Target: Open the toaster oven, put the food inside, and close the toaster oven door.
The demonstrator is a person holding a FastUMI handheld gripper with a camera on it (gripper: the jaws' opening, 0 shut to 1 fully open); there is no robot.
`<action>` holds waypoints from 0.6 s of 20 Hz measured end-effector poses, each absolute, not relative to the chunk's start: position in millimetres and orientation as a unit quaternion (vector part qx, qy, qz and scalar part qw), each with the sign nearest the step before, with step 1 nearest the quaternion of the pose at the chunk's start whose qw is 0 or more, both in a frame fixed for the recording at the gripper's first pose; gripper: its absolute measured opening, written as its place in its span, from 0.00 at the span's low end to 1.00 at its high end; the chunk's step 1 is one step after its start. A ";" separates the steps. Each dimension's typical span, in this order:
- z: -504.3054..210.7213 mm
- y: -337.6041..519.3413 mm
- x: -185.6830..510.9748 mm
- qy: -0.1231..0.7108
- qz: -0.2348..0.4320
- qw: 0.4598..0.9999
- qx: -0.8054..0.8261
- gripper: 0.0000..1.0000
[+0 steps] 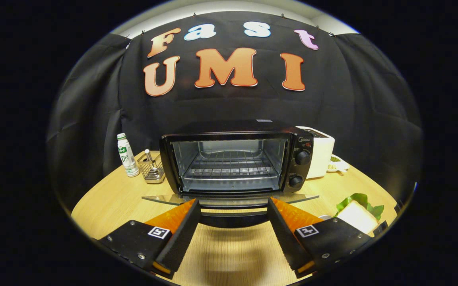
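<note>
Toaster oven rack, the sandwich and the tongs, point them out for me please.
Toaster oven rack (231, 167): gripper view, middle of the wire shelf.
Sandwich (357, 217): gripper view, top bread slice.
Tongs (233, 206): gripper view, midway between the open fingertips, at the lowered door.

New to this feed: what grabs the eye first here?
The black toaster oven stands at the middle of the wooden table, its glass door dropped flat and its wire rack bare. The gripper is open, fingertips at the door's front edge. Beside the right finger lies a slice of bread on green leaves; a white bottle stands left of the oven.
</note>
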State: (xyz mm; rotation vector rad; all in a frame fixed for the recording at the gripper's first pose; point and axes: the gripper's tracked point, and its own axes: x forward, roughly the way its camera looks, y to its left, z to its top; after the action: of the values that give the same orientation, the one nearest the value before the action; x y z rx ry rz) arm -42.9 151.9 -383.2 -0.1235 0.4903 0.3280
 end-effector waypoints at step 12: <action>-463.3 133.3 -80.2 0.340 0.155 0.924 -0.078 0.99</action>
State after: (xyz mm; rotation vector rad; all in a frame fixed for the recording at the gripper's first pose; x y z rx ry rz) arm -80.2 133.3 -463.3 -0.1590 0.6986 0.3180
